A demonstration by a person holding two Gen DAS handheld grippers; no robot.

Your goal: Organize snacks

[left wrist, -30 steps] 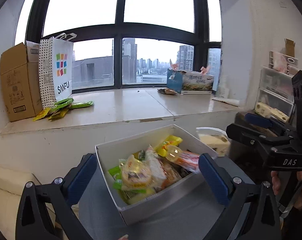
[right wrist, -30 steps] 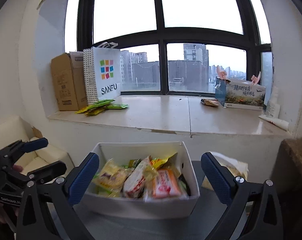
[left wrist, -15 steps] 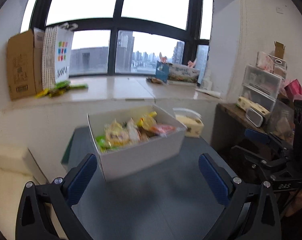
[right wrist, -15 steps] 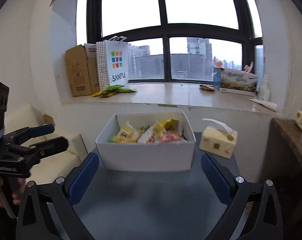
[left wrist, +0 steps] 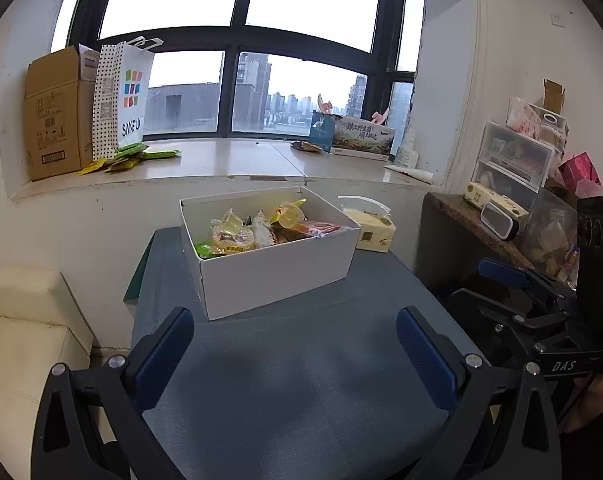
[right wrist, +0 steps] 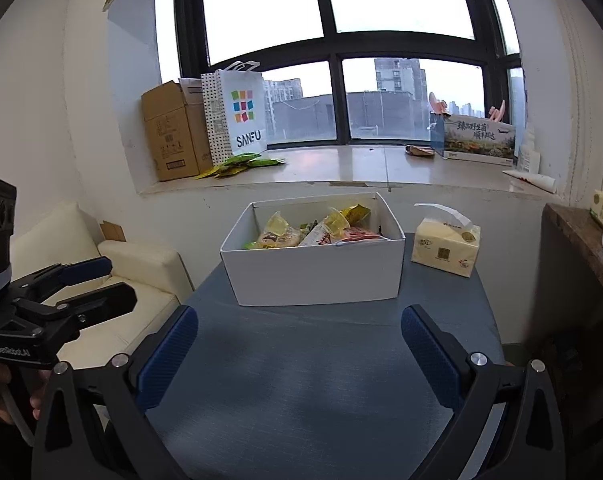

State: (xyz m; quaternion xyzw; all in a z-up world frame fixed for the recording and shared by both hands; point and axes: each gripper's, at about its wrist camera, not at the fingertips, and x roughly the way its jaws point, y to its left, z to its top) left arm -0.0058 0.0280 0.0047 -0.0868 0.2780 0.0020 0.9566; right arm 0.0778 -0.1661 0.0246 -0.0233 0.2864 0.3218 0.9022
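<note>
A white open box [left wrist: 277,276] [right wrist: 317,276] stands at the far end of a dark blue table [left wrist: 301,380] [right wrist: 313,380]. Snack packets [left wrist: 257,230] [right wrist: 321,230] in yellow, green and red wrappers are heaped inside it. My left gripper [left wrist: 295,356] hovers open over the table's near part, well short of the box, with nothing between its blue pads. My right gripper [right wrist: 299,354] is likewise open and holds nothing. Each gripper shows at the edge of the other's view: the right gripper [left wrist: 541,312], the left gripper [right wrist: 61,300].
A tissue pack [right wrist: 447,250] [left wrist: 371,232] sits beside the box on the right. On the windowsill are a cardboard box [left wrist: 55,116], a SANFU paper bag [left wrist: 123,100], green packets [left wrist: 129,158] and a printed carton [left wrist: 361,136]. Cream sofa [right wrist: 113,268] left; cluttered shelf [left wrist: 501,216] right.
Both grippers have pulled back from right above the box, so it now sits farther off and more table surface shows. Both stayed open and empty throughout.
</note>
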